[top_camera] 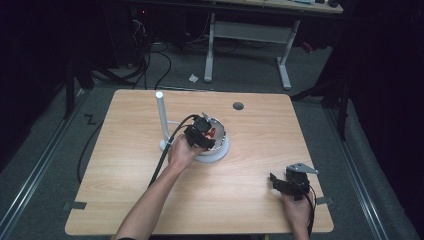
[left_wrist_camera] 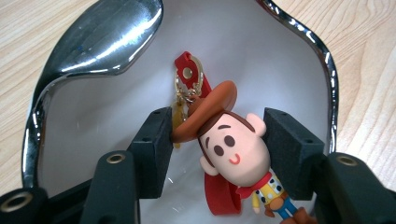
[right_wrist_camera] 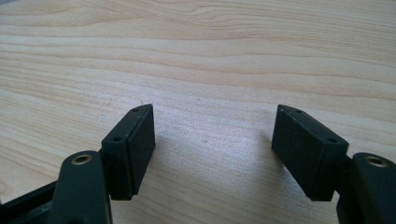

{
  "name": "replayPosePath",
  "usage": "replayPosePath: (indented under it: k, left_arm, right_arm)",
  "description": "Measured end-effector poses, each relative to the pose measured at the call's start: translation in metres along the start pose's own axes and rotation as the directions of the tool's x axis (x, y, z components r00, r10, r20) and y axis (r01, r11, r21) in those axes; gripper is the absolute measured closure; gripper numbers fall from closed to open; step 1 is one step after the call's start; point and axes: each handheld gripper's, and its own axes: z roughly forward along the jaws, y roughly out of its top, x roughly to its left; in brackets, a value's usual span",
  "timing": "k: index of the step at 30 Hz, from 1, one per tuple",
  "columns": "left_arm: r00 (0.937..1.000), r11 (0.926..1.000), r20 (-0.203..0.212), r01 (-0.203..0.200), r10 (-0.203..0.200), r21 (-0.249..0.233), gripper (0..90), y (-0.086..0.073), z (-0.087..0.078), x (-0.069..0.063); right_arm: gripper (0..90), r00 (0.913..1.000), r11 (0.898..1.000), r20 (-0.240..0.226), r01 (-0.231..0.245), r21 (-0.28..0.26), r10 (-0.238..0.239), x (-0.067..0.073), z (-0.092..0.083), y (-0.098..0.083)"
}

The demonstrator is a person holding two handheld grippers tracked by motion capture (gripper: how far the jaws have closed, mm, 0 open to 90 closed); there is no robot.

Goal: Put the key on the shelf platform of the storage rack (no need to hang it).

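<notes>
Black fingers (left_wrist_camera: pixel 152 149) of the left gripper (left_wrist_camera: pixel 217 144) clamp the cowboy keychain (left_wrist_camera: pixel 233 149) inside the metal bowl (left_wrist_camera: pixel 322 65); lifting it out remains. Well away from the bowl, the right gripper (right_wrist_camera: pixel 212 149) hovers over the desk (right_wrist_camera: pixel 196 56), fingers apart, empty.

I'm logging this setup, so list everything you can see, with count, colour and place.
Cowboy figure keychain with brown hat and red strap: one, lying in the bowl, between the left jaws.
White bowl with wavy chrome rim: one, table centre.
White upright post on a round base: one, left of the bowl.
Light wooden table: one, with a round hole near the far edge.
White-legged desk: one, beyond the table.
Left tongs: black, closed on the keychain's head and hat.
Right tongs: black, open over bare wood, near right.
</notes>
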Motion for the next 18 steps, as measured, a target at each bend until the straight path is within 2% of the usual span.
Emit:
replayPosePath:
  k: [3,7,9,12,18]
  left_arm:
    - [0.9996,0.9996,0.025,0.016,-0.016,-0.021,40.3,0.0,-0.004,0.003]
    - [0.9991,0.9982,0.023,0.037,-0.036,-0.048,37.1,-0.002,-0.01,0.004]
    - [0.999,0.9973,0.03,0.035,-0.033,-0.065,36.4,-0.003,-0.015,0.006]
    - [0.9996,0.9965,0.027,0.006,-0.003,-0.084,34.8,-0.004,-0.027,0.008]
    - [0.9993,0.9911,0.036,0.014,-0.009,-0.132,34.8,-0.006,-0.043,0.012]
  right_arm:
    - [30.5,1.0,1.0,0.0,0.0,0.0,0.0,0.0,0.0,0.0]
    - [30.5,1.0,1.0,0.0,0.0,-0.001,0.0,0.0,0.0,0.0]
    - [30.5,1.0,1.0,0.001,0.0,0.001,0.0,0.0,0.0,0.0]
    - [30.6,1.0,1.0,0.001,0.004,-0.002,-0.004,0.0,0.0,0.0]
    - [30.6,1.0,1.0,0.001,0.004,-0.002,-0.004,0.0,0.0,0.0]
